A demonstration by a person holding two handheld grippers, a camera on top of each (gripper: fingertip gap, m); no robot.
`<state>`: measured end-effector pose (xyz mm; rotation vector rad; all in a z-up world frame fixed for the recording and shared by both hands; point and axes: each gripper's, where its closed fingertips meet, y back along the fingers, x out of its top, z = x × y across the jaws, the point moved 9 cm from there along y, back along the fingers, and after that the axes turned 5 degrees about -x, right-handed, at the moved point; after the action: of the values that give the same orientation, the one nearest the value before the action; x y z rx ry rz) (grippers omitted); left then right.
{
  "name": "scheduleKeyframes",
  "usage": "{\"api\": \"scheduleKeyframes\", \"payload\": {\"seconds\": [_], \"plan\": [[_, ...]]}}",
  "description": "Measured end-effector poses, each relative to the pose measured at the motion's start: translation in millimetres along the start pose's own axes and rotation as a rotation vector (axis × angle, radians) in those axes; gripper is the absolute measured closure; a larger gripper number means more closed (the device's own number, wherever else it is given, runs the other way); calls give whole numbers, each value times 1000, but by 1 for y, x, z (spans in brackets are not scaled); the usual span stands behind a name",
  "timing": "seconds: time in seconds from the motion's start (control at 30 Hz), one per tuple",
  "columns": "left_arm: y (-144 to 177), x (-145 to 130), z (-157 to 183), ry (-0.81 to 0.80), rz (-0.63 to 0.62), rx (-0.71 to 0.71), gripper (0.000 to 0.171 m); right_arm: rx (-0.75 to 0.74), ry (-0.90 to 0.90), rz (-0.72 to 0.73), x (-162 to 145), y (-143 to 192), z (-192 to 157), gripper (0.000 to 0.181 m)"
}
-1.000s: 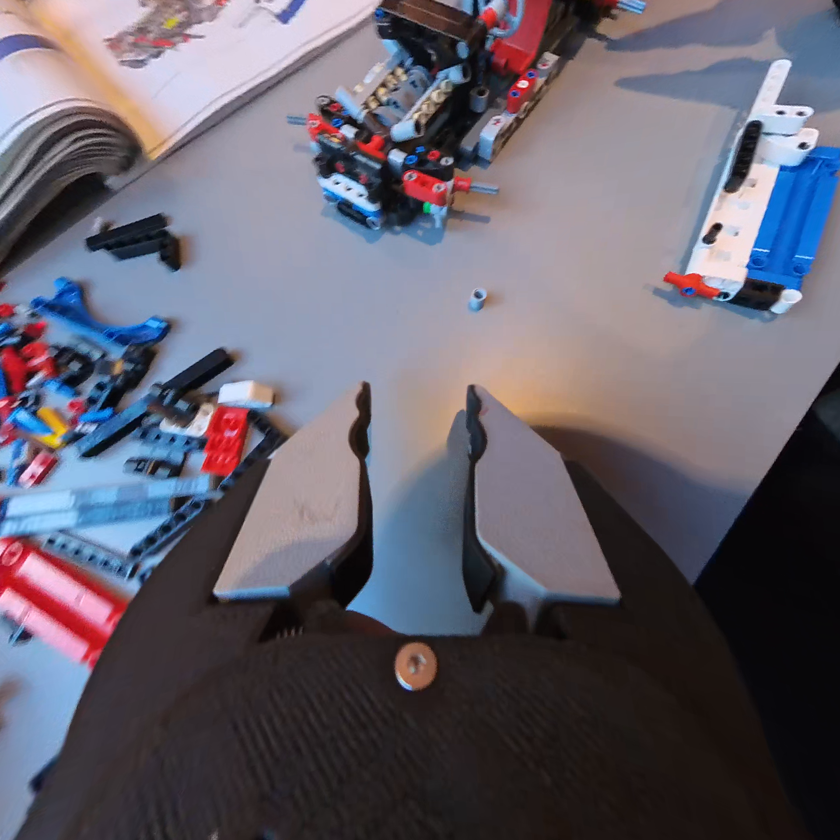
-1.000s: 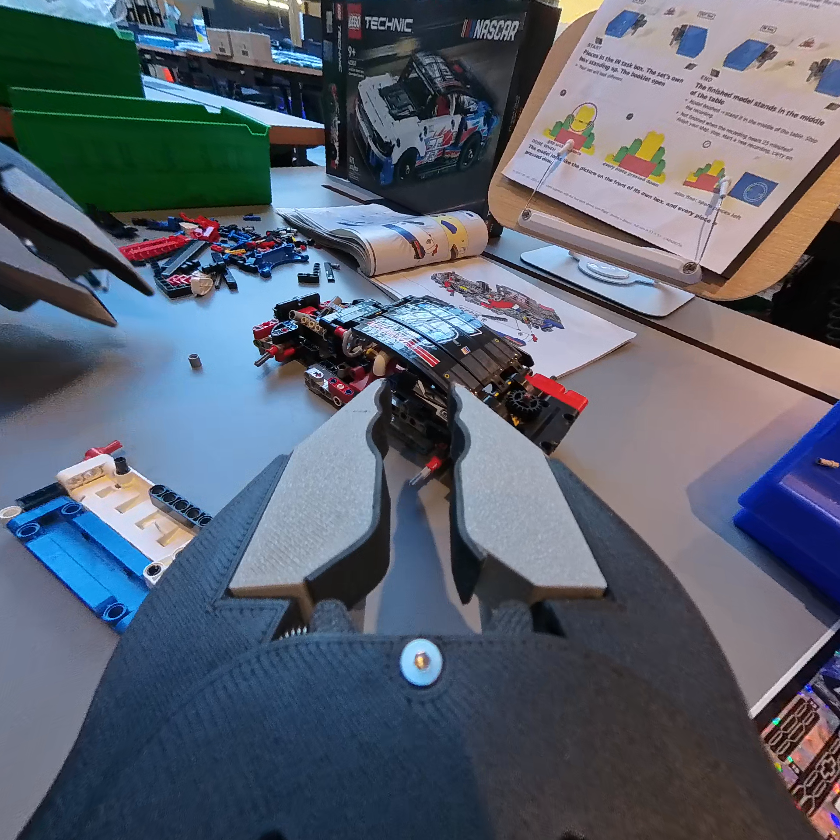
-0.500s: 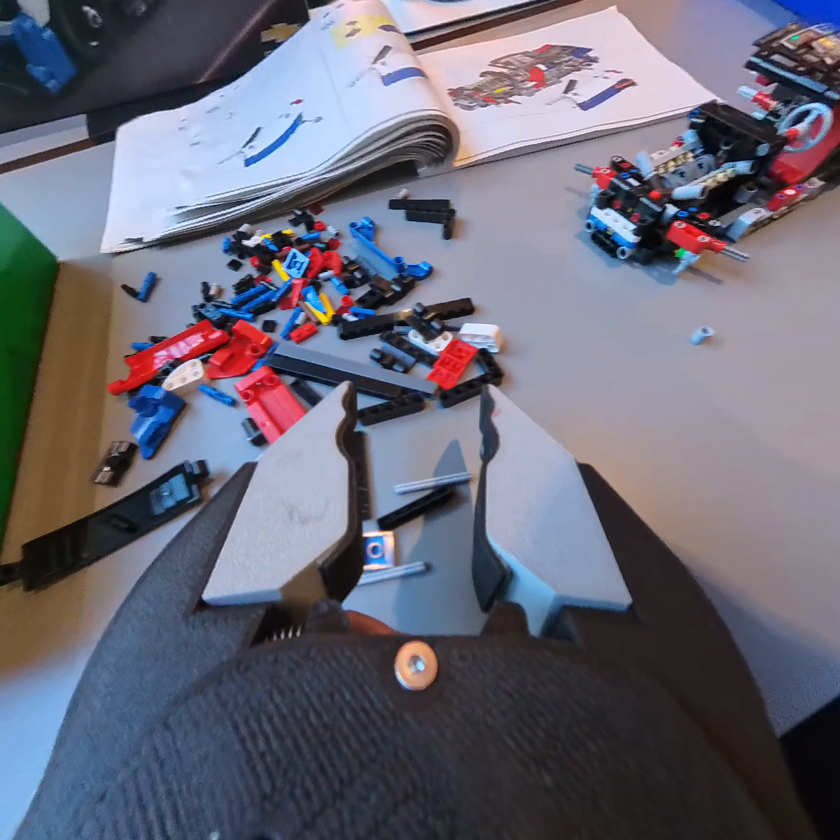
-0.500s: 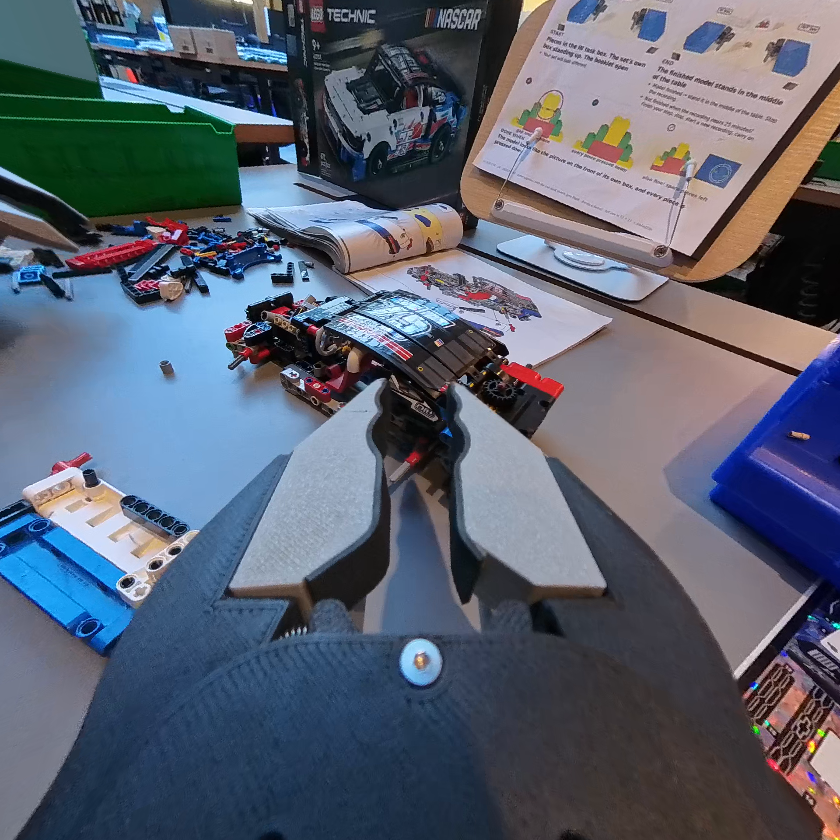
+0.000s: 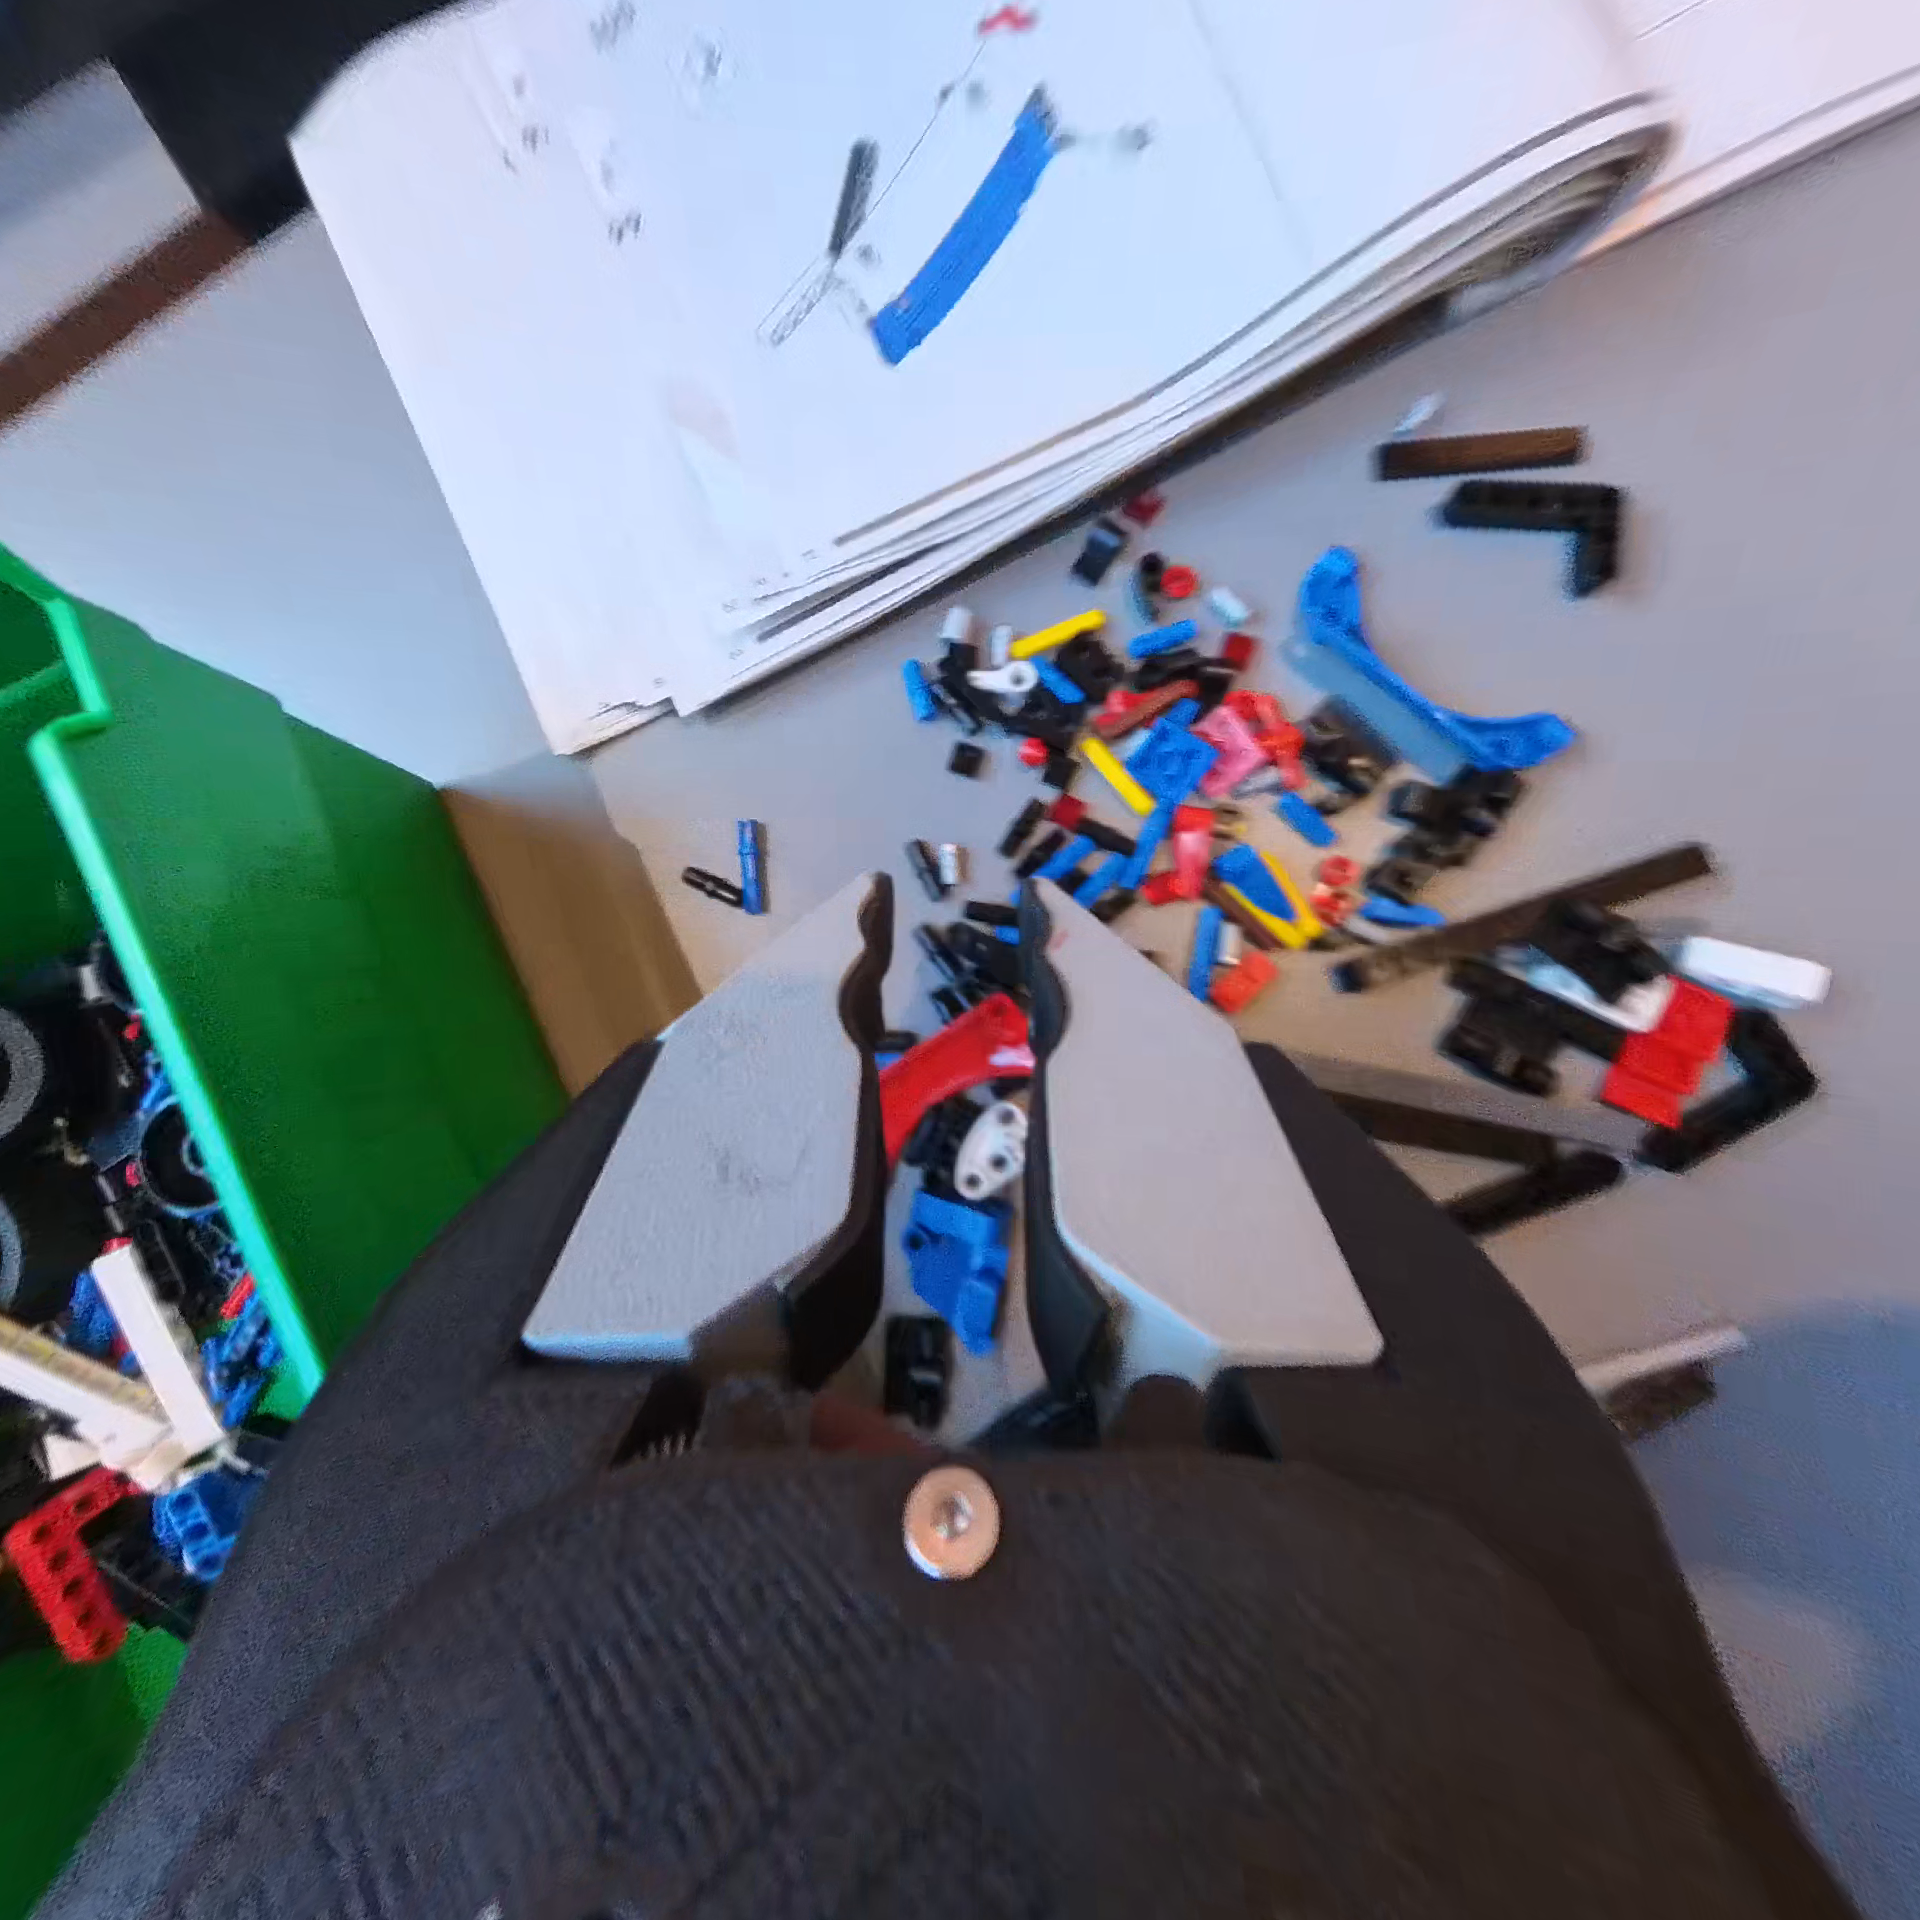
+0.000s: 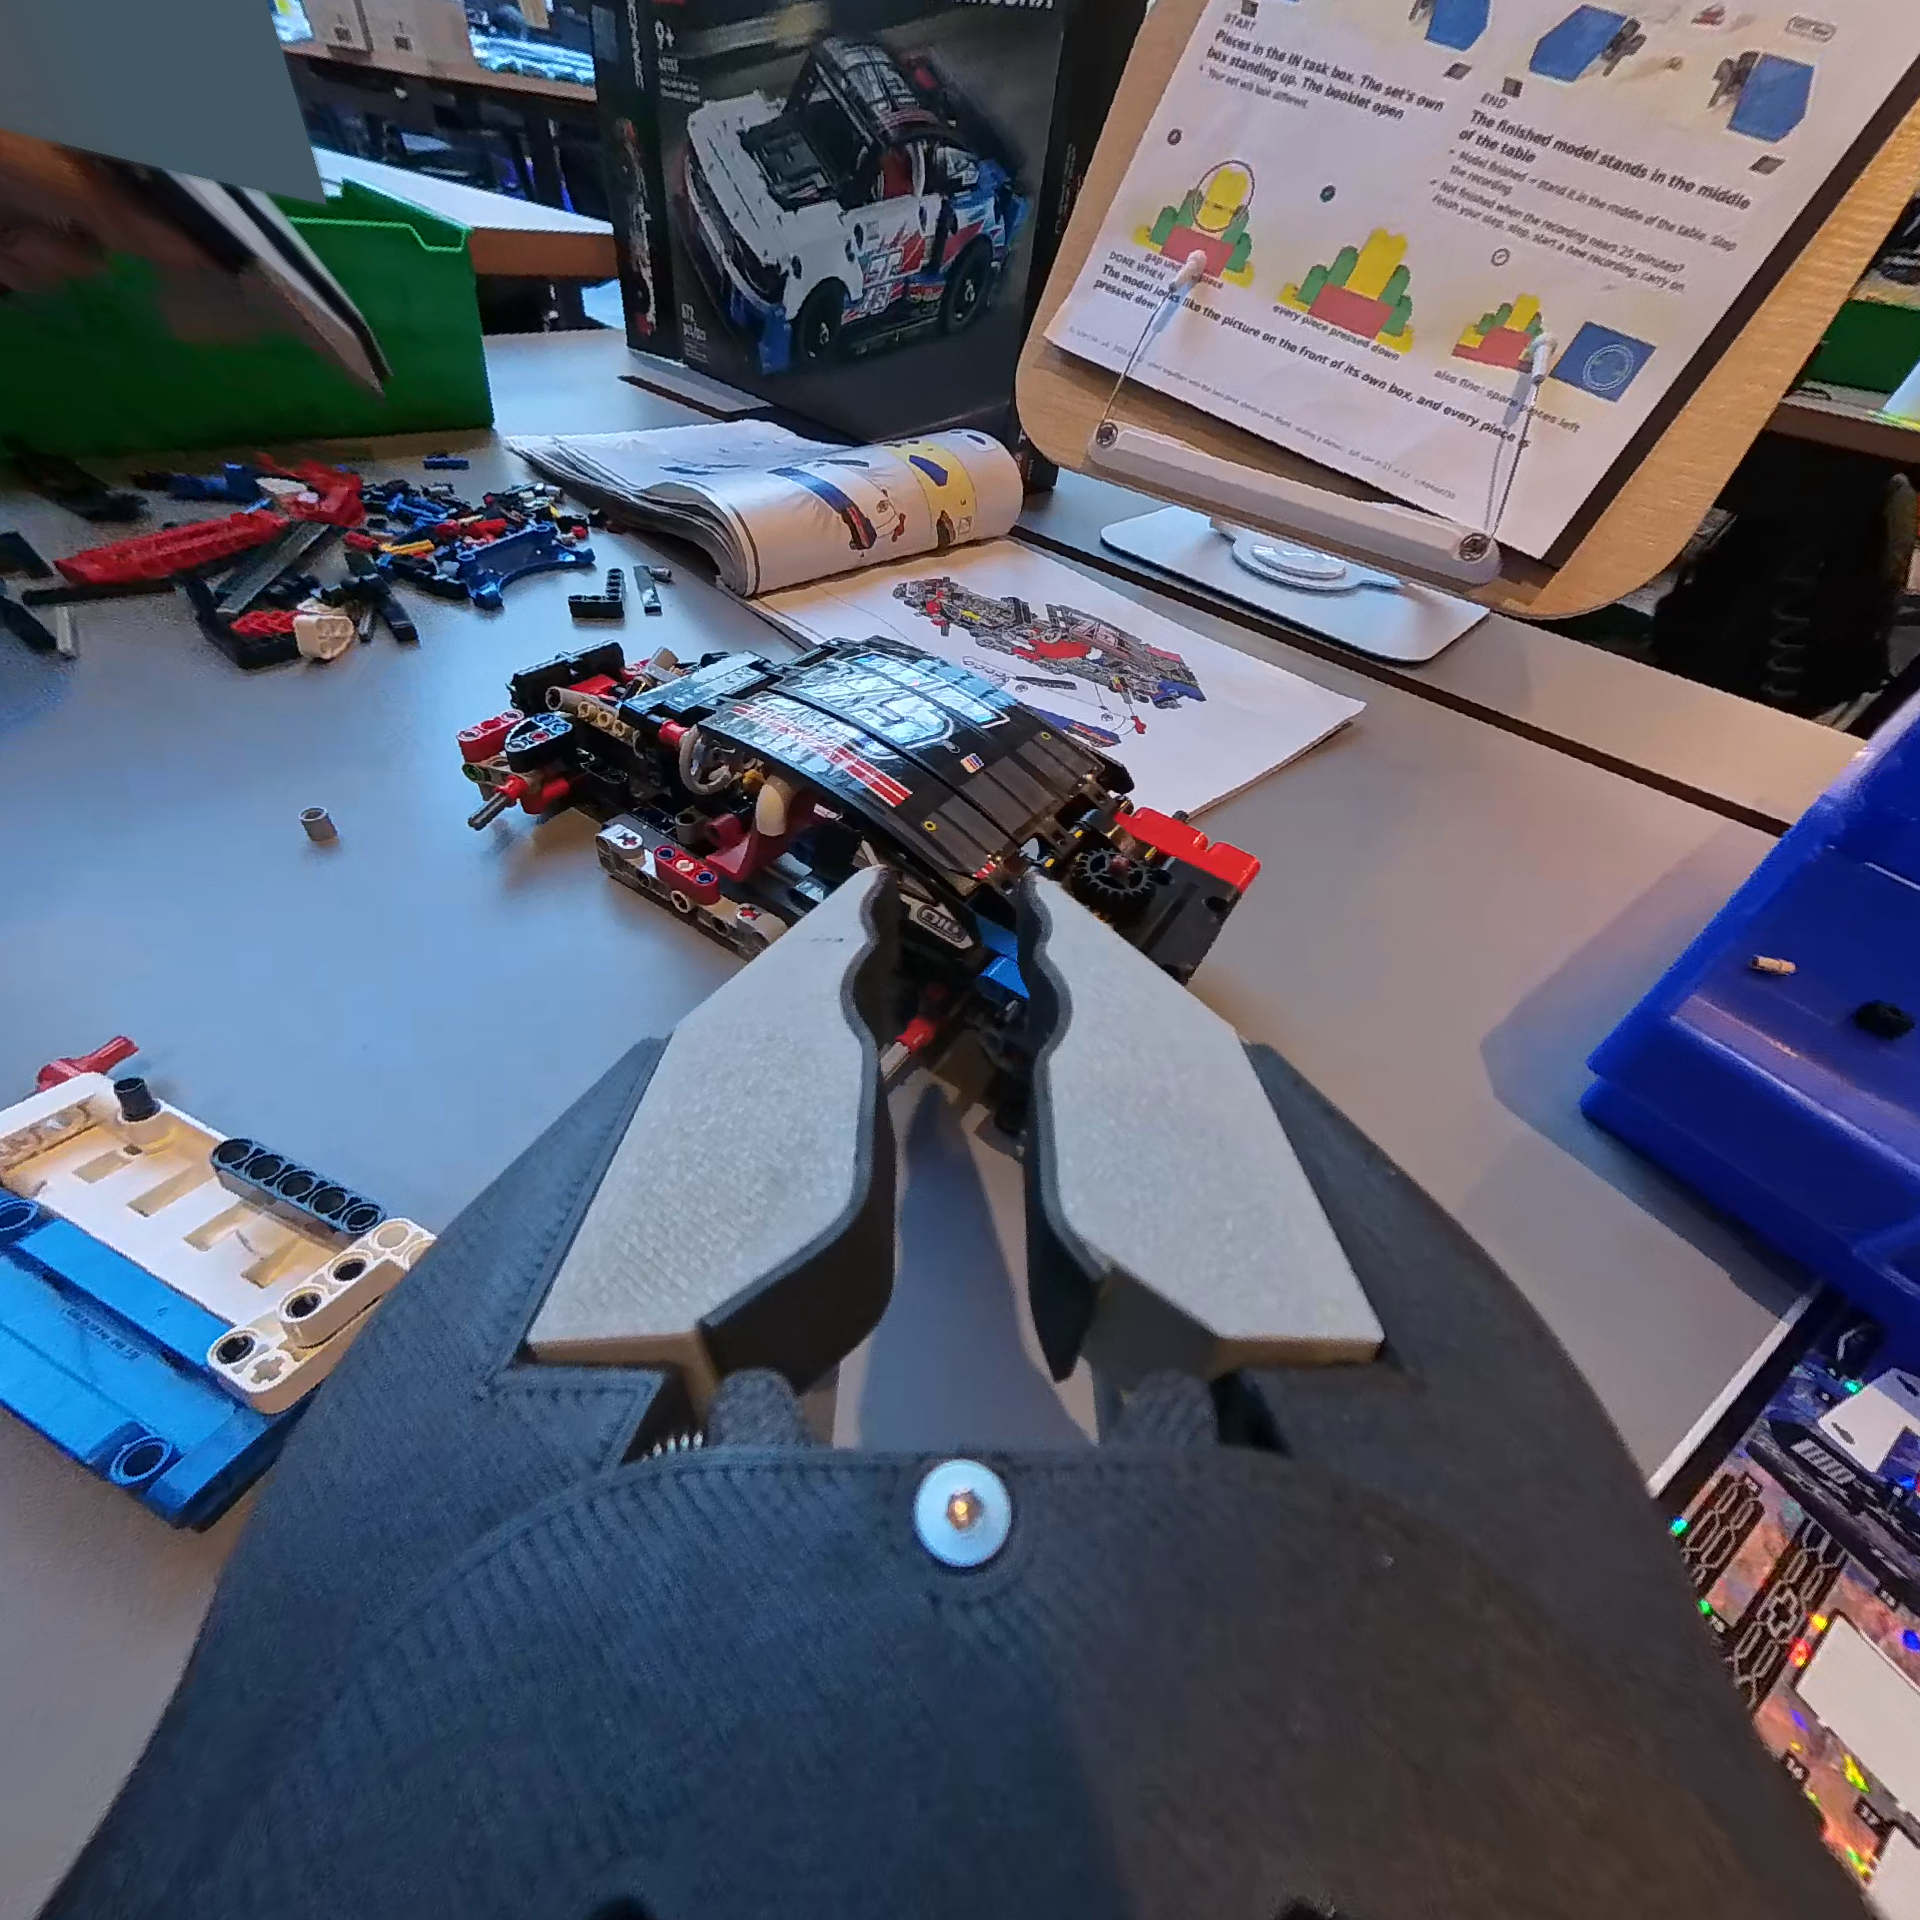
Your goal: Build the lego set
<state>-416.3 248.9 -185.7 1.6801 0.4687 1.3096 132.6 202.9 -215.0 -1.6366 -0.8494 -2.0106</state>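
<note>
My left gripper [image 5: 954,904] is open and empty, low over the near edge of a pile of loose red, blue and black lego pieces [image 5: 1195,790]. A red curved piece [image 5: 956,1060] and a blue piece [image 5: 956,1257] lie on the table under the gap between its fingers. My right gripper [image 6: 951,904] is open and empty, its tips close to the near side of the partly built black and red car [image 6: 862,748]. A white and blue panel assembly [image 6: 177,1247] lies to the left. The left gripper [image 6: 260,270] also shows at the far left, blurred.
The open instruction booklet [image 5: 935,312] lies behind the pile. A green bin [image 5: 260,935] holding more parts stands at the left. A small grey bush [image 6: 319,826] lies alone on the table. The set's box [image 6: 831,208], a sheet stand [image 6: 1455,260] and a blue bin [image 6: 1787,1039] border the right side. Left tips to right tips: about 50 centimetres.
My left gripper has swung left, away from the car and over the loose pile toward the green bin. My right gripper has stayed open by the car with little movement.
</note>
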Motion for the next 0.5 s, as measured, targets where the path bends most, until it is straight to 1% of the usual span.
{"api": "scheduleKeyframes", "payload": {"seconds": [0.07,0.13,0.23,0.33,0.43,0.5], "plan": [[-16,4,-15,19,-70,2,152,-6,-15,9,0,1,2,162],[-26,5,-22,38,-116,-3,155,-7,-31,20,0,3,4,163],[-33,7,-18,55,-138,-45,156,2,-44,24,0,3,5,163],[-37,12,-7,-38,-130,-53,164,12,-50,29,0,3,6,163],[-42,12,1,-135,-179,-105,165,19,-61,38,0,4,6,164],[-44,12,1,-156,-210,-121,165,20,-68,44,0,4,7,164]]}}
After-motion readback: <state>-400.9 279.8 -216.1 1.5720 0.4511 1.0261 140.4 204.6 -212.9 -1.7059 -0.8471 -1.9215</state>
